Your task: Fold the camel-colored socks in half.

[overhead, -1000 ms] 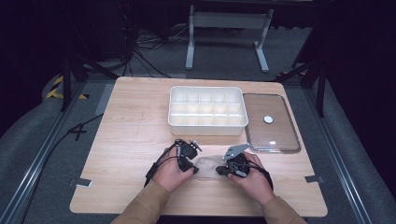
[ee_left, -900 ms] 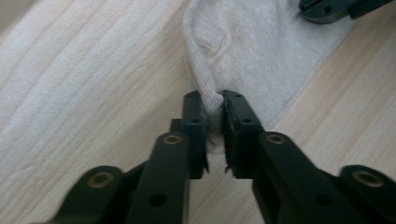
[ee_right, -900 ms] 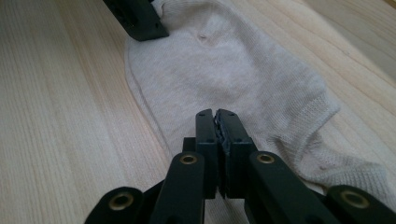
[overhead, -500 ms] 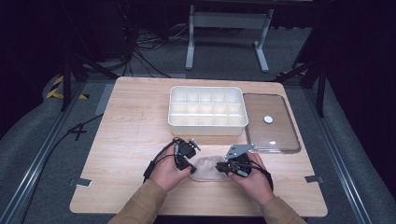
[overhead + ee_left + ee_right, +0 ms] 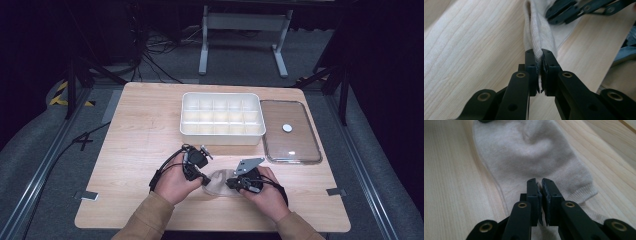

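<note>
A pale beige sock (image 5: 218, 182) lies on the wooden table (image 5: 140, 130) between my two hands. My left gripper (image 5: 204, 180) is at its left end. In the left gripper view the left gripper (image 5: 537, 53) is shut on the sock's (image 5: 537, 32) folded edge, which rises a little off the wood; its jaws have just been closing on it. My right gripper (image 5: 231, 184) is at the sock's right end. There the right gripper (image 5: 539, 182) has just been closing, and a thin bit of the sock (image 5: 531, 152) near the cuff sits between its nearly touching jaws.
A white compartment tray (image 5: 186, 120) stands at the middle back of the table. A clear lid (image 5: 292, 150) with a white knob (image 5: 287, 128) lies to its right. The table's front edge runs just below my forearms.
My left gripper has risen slightly and lifted the sock's left edge with it. My right hand has stayed about where it was.
</note>
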The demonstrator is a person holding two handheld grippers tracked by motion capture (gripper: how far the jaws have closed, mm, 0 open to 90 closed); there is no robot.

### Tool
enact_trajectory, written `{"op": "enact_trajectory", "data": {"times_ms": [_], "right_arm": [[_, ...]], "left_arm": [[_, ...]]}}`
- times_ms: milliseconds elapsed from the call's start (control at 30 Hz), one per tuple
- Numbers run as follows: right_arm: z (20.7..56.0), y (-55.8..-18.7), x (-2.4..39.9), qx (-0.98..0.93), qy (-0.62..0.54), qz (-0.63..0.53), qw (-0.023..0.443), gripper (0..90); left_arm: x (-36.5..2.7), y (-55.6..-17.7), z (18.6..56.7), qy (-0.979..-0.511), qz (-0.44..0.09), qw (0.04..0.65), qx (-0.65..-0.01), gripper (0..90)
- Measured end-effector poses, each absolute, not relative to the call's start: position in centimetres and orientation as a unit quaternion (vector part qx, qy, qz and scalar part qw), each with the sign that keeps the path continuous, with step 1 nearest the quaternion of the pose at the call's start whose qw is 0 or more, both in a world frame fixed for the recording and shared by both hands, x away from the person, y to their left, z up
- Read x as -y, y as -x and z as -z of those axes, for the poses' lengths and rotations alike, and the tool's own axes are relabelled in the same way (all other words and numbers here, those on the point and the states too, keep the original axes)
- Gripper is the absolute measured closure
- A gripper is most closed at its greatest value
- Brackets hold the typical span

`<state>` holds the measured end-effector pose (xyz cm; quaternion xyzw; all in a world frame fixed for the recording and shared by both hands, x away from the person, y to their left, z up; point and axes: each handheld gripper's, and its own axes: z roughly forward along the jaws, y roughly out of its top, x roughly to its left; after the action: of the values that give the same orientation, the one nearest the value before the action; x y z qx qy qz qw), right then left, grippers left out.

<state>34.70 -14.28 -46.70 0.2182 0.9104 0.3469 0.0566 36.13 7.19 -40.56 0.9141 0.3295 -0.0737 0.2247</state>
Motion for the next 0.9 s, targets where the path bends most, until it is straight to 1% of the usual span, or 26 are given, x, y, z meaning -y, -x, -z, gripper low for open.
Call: {"op": "enact_trajectory", "data": {"times_ms": [200,367,467,500,667,733,867,900], "right_arm": [[46.8,-34.4,13.6,-0.912,-0.204,-0.353,0.049,84.4],[46.9,-34.2,13.0,-0.912,-0.192,-0.359,0.047,84.1],[46.9,-34.2,13.0,-0.910,-0.192,-0.364,0.043,82.0],[46.9,-34.2,13.1,-0.908,-0.192,-0.369,0.041,79.9],[45.1,-34.6,15.2,-0.897,-0.233,-0.371,0.062,85.2],[44.8,-34.7,16.0,-0.901,-0.247,-0.351,0.064,85.3],[45.5,-34.8,16.4,-0.913,-0.255,-0.315,0.044,84.8],[45.8,-34.8,16.2,-0.915,-0.252,-0.312,0.039,86.5]], "left_arm": [[-6.8,-35.7,39.9,-0.916,0.066,0.244,-0.313,84.6],[-6.6,-35.6,40.0,-0.917,0.067,0.242,-0.311,84.5],[-6.6,-35.5,39.9,-0.916,0.068,0.242,-0.313,84.6],[-6.7,-35.6,39.9,-0.916,0.069,0.241,-0.314,84.6],[-7.2,-35.8,39.7,-0.910,0.077,0.228,-0.337,84.4],[-7.3,-35.8,39.7,-0.909,0.079,0.225,-0.343,84.4],[-7.2,-35.9,39.8,-0.908,0.082,0.224,-0.345,84.4],[-7.2,-35.9,39.8,-0.908,0.082,0.224,-0.345,84.4]]}}
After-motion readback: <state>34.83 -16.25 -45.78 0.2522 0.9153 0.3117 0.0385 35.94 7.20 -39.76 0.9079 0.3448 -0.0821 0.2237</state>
